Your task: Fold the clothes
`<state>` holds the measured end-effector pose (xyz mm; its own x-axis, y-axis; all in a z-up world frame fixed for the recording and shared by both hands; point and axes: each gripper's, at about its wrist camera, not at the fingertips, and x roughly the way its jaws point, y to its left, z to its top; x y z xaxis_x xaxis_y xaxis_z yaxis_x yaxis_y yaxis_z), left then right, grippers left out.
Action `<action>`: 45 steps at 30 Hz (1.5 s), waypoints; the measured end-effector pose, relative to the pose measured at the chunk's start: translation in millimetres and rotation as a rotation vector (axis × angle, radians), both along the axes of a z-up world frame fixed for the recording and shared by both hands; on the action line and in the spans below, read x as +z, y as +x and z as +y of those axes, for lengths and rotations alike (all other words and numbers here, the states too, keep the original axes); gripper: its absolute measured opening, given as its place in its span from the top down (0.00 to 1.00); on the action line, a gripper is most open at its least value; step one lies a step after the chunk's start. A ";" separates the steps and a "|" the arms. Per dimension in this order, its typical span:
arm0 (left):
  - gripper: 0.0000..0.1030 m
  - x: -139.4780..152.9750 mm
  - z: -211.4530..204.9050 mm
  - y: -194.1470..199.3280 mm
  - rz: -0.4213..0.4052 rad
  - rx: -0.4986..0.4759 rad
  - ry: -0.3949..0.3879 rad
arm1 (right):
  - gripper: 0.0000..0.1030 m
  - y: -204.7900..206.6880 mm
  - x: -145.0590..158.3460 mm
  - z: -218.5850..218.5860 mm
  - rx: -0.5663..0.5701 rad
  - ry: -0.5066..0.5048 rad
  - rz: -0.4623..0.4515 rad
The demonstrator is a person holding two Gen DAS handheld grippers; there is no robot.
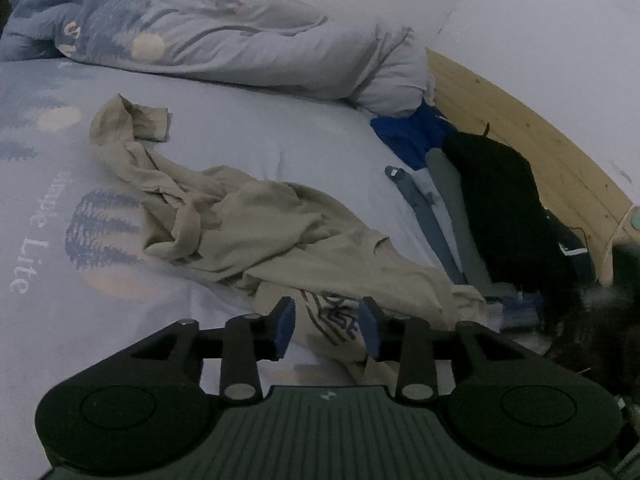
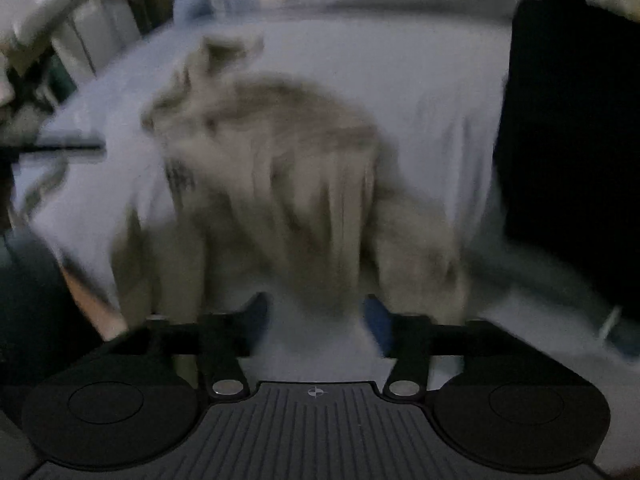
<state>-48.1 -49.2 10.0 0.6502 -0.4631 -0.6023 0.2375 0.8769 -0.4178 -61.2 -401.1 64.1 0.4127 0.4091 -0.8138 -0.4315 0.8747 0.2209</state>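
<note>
Crumpled beige shirt (image 1: pixel 280 232) on the bed (image 1: pixel 280 136), left gripper (image 1: pixel 327 330) open over its printed edge, right gripper (image 2: pixel 318 320) open, holding nothing, dark clothes pile (image 1: pixel 492 208) beside the shirt

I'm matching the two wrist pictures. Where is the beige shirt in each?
Left wrist: beige shirt crumpled across the middle, its printed end between the open left gripper fingers.
Right wrist: blurred, centre, above the open right gripper.
Shared landmark: the pale blue bedsheet under it.

Each black claw (image 1: pixel 326 330) has blue pads (image 1: pixel 285 330), silver screws, ribbed base.
</note>
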 end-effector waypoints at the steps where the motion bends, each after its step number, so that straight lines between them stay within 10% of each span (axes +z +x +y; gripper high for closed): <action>1: 0.53 0.4 0.6 0.1 -0.005 0.002 -0.002 | 0.28 11.9 6.5 2.7 -0.015 0.027 -0.046; 5: 0.50 6.6 -0.2 4.1 -0.030 0.002 0.006 | 0.27 73.0 -6.2 17.6 -0.078 0.107 -0.117; 12: 0.34 26.0 4.8 9.0 -0.127 0.078 0.026 | 0.34 162.6 -94.0 42.1 -0.166 0.056 0.071; 16: 0.33 29.2 9.8 19.8 -0.140 0.093 0.017 | 0.93 162.8 -105.6 55.0 -0.118 0.068 0.069; 22: 0.32 36.6 -9.3 32.5 -0.196 -0.050 0.072 | 0.94 113.8 -55.2 85.6 0.060 0.030 -0.181; 39: 0.29 -2.4 -122.2 -14.9 -0.602 -0.501 0.796 | 0.94 -3.2 21.7 125.7 0.522 -0.022 -0.284; 45: 0.29 -6.4 -140.1 -31.4 -0.725 -0.696 0.898 | 0.94 -20.7 34.0 133.0 0.647 -0.072 -0.292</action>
